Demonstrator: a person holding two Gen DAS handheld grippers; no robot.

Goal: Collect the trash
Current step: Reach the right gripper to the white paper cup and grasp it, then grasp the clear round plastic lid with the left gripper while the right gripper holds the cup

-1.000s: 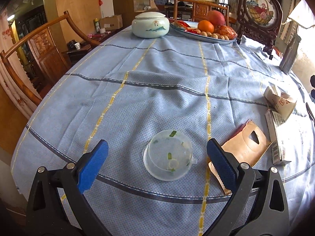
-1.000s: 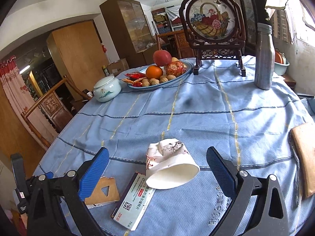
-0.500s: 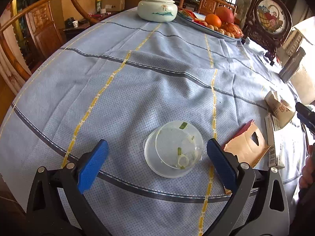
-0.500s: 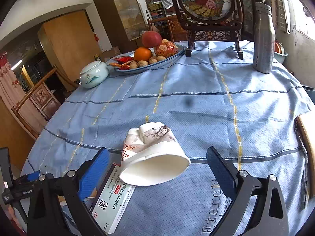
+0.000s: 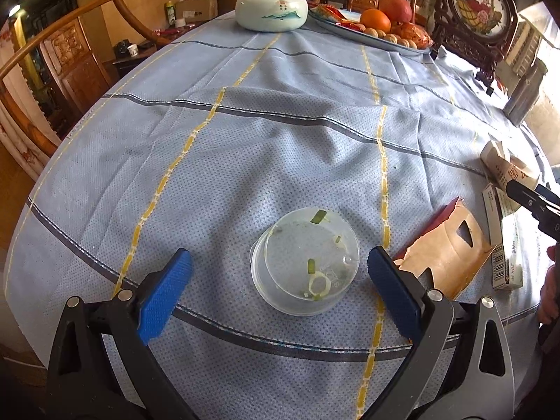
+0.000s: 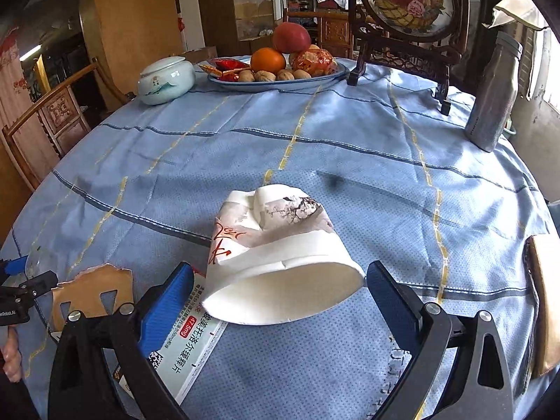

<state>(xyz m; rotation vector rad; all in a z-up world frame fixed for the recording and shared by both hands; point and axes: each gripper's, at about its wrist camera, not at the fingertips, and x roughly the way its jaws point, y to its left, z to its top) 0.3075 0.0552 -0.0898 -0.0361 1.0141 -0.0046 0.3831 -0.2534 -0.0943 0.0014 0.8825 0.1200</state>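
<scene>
Left hand-held gripper (image 5: 278,288) jaws apart, straddling clear plastic cup (image 5: 305,261) near surface (image 5: 280,122) edge; right hand-held gripper (image 6: 280,297) apart around crushed paper cup (image 6: 280,255).

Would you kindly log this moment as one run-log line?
left gripper: open, straddling clear plastic cup | right gripper: open, straddling crushed paper cup | nothing gripped | medicine box, torn cardboard on tablecloth

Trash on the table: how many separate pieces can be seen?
4. Plastic lid between the left claw fingers; crushed paper cup between the right claw fingers; torn cardboard and medicine box between them. Others may be hidden.
</scene>
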